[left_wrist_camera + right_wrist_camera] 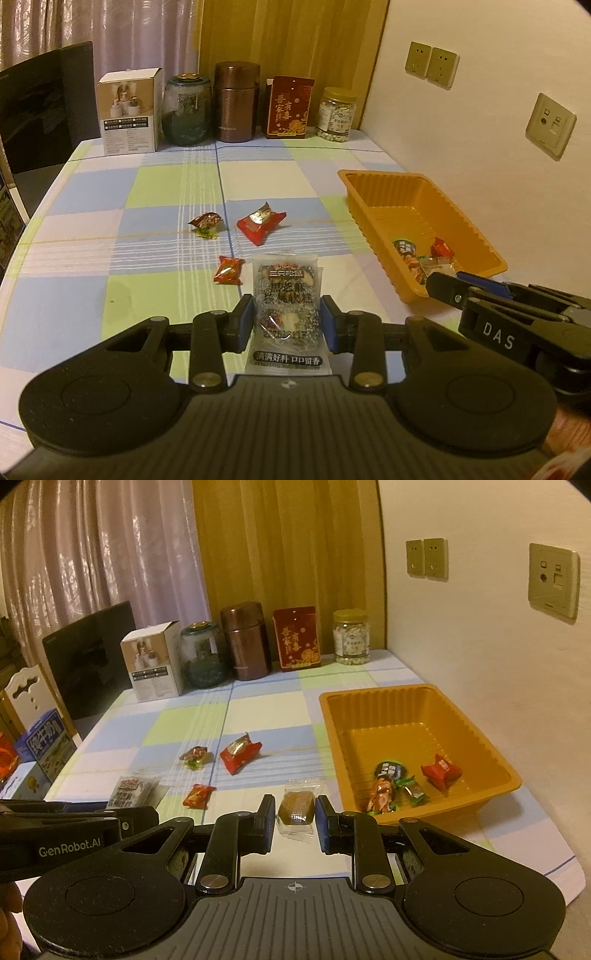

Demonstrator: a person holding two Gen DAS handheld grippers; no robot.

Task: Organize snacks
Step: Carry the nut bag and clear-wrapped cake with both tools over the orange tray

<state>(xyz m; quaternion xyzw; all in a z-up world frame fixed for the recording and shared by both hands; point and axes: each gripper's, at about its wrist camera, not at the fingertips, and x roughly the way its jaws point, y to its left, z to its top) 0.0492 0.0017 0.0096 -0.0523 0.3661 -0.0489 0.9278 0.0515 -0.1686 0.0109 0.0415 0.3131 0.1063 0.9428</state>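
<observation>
My left gripper (287, 317) is shut on a clear packet of black sesame cake (286, 295), lifted above the checked tablecloth. My right gripper (296, 814) is shut on a small clear-wrapped brown sweet (296, 806). An orange plastic tray (461, 716) stands to the right and holds several wrapped snacks (402, 782). Loose on the cloth lie a red packet (260, 221), a brown-wrapped candy (206, 223) and a small red candy (229, 270). The right gripper's fingers (465, 290) reach into the left wrist view near the tray's front corner.
Along the back edge stand a white box (129, 110), a glass jar (186, 110), a brown canister (234, 101), a red packet box (288, 107) and a jar of white pieces (336, 114). A dark screen (44, 107) stands at left, a wall with sockets at right.
</observation>
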